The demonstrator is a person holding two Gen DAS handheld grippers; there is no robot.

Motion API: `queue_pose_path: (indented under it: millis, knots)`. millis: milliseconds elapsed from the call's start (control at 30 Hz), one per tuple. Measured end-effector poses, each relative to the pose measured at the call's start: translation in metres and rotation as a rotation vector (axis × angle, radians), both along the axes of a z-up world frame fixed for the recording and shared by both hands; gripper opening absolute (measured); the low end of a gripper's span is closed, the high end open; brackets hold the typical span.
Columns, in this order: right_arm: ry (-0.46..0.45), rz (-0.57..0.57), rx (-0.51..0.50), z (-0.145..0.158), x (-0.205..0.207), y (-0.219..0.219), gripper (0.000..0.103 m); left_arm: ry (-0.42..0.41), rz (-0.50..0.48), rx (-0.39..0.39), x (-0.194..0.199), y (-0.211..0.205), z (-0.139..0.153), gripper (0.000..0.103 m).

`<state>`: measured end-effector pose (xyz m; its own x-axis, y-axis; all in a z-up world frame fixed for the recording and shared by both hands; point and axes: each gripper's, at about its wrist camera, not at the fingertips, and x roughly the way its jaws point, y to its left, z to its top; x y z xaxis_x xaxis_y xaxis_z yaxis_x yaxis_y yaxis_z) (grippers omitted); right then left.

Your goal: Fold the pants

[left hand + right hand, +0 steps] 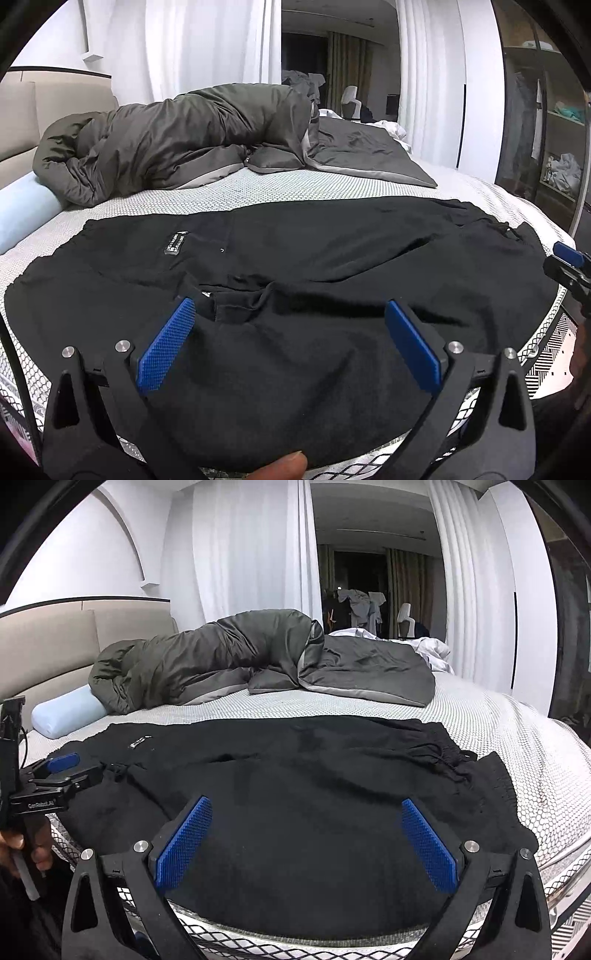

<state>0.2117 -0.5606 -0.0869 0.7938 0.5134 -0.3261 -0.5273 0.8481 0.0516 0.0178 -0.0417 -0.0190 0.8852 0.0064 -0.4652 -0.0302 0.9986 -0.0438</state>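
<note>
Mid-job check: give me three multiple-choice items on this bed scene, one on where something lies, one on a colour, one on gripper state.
1. Where do the pants lie?
A. Spread on the mattress, nearer the camera than the duvet
B. Draped over the headboard
C. Under the duvet

2. What colour are the gripper pads?
A. Red
B. Blue
C. White

3. What state is the left gripper in?
A. Shut on the pants
B. Shut on the pillow
C. Open over the pants

Answers:
1. A: the black pants lie flat on the honeycomb-patterned mattress, with the grey duvet bunched behind them.
2. B: textured blue pads show on both grippers.
3. C: its jaws stand wide apart with cloth showing between them; the right gripper is open likewise.
</note>
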Motion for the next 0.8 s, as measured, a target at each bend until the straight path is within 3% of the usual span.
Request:
queue_pose_path:
  millis: [533,800]
  knots:
    - [-0.083,0.034,0.048,-0.002,-0.017,0.008,0.103,0.009,0.016,0.015,-0.001,0.005,0.002,0.102]
    - [-0.062,0.036,0.038,-0.006,-0.013,0.010,0.103,0.010,0.018,0.021,0.000,0.007,0.001,0.102]
